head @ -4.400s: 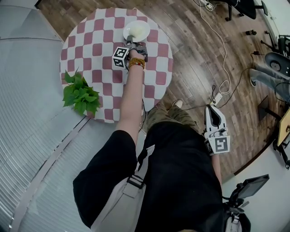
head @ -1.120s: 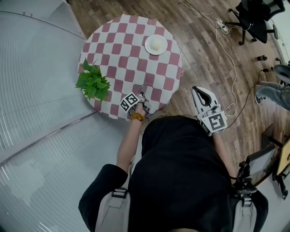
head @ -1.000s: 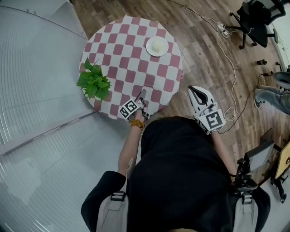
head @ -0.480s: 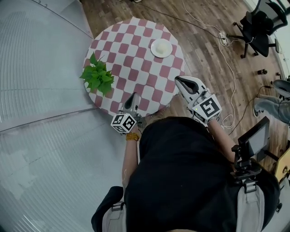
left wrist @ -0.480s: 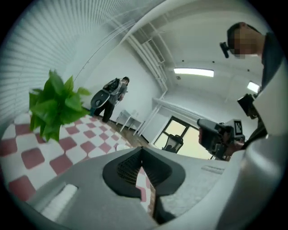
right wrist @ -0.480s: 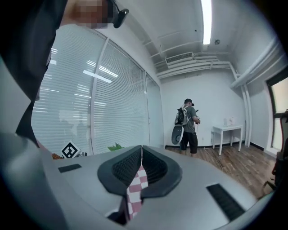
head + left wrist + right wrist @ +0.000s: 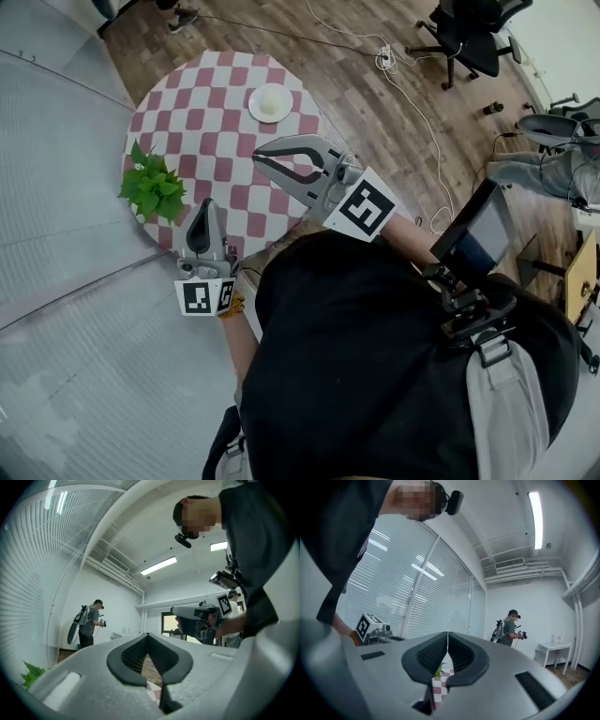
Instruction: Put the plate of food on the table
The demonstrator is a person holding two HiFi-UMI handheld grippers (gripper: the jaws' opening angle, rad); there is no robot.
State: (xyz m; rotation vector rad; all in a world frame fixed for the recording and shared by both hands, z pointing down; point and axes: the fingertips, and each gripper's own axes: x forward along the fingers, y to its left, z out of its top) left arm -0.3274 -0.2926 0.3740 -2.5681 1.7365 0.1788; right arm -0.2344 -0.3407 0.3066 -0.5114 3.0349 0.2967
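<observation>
A white plate of pale food (image 7: 270, 102) rests on the far side of the round red-and-white checked table (image 7: 187, 103); no gripper touches it. My left gripper (image 7: 203, 217) is raised over the table's near edge beside the plant, pointing level. Its jaws have just closed and meet with nothing between them in the left gripper view (image 7: 148, 635). My right gripper (image 7: 256, 157) hovers above the table's near right part. Its tips touch, empty, in the right gripper view (image 7: 447, 633).
A leafy green plant (image 7: 150, 187) stands at the table's left edge. Cables (image 7: 412, 94) trail over the wood floor, and office chairs (image 7: 469, 37) stand at the far right. A screen on a stand (image 7: 473, 234) is close at my right. Another person (image 7: 89, 623) stands across the room.
Both grippers have risen from the table's near edge towards the head camera. The left one has rolled and its jaws have shut. The plate has stayed on the table.
</observation>
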